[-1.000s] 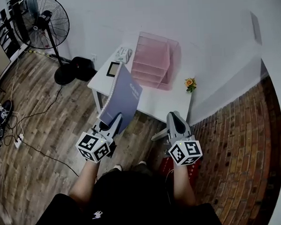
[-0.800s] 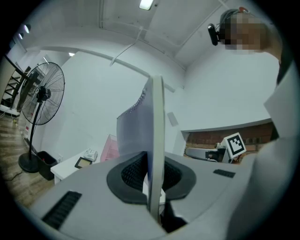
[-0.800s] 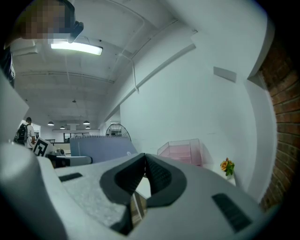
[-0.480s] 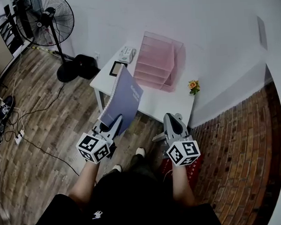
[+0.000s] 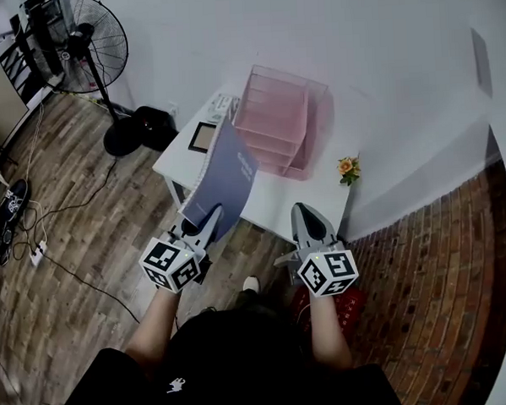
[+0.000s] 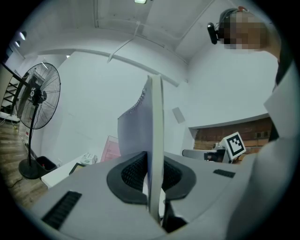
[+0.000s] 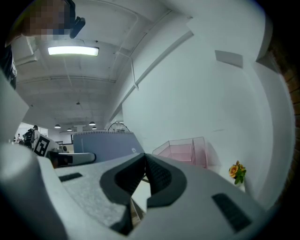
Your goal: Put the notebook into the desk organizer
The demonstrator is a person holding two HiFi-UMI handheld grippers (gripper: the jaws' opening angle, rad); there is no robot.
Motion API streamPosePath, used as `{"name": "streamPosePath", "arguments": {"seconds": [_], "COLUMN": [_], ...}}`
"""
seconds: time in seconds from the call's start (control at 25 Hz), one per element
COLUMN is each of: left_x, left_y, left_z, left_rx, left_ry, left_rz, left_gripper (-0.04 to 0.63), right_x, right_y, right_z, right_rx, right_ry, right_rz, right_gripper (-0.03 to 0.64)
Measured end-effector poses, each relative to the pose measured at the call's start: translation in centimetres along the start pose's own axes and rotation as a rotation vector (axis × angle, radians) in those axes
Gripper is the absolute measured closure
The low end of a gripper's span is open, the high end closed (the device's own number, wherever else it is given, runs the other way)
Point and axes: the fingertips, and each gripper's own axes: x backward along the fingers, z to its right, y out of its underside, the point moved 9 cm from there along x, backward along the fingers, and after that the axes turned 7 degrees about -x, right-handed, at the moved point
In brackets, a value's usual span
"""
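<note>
A blue-grey spiral notebook (image 5: 224, 173) stands upright on edge, with my left gripper (image 5: 210, 215) shut on its lower corner. The left gripper view shows the notebook (image 6: 154, 140) edge-on between the black pads. It hangs over the near edge of the white desk (image 5: 278, 188). The pink see-through desk organizer (image 5: 278, 118) stands at the back of the desk, beyond the notebook; the right gripper view shows this organizer (image 7: 185, 151) too. My right gripper (image 5: 302, 212) is shut with nothing in it, at the desk's near right edge.
On the desk lie a small dark-framed tablet (image 5: 203, 136) at the left, a white device (image 5: 222, 100) behind it, and a little orange flower (image 5: 347, 167) at the right. A standing fan (image 5: 76, 46) and cables are on the wooden floor at the left. A white wall is behind the desk.
Both grippers have come closer to the desk. The notebook now reaches over the desk's near edge and nearer the organizer. Neither grip has changed.
</note>
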Motion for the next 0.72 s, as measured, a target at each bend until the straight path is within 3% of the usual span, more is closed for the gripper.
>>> {"name": "streamPosePath", "arguments": {"seconds": [0.72], "left_x": [-14.0], "left_y": [-1.4], "left_z": [0.2], "left_rx": [-0.086], "left_ry": [-0.069], "left_rz": [-0.002], "left_gripper": [0.565], "right_x": [-6.0], "right_y": [-3.0], "right_z": [11.2], "right_rx": [-0.007], "right_ry": [-0.090], "right_rz": [-0.026], "right_gripper": [0.614]}}
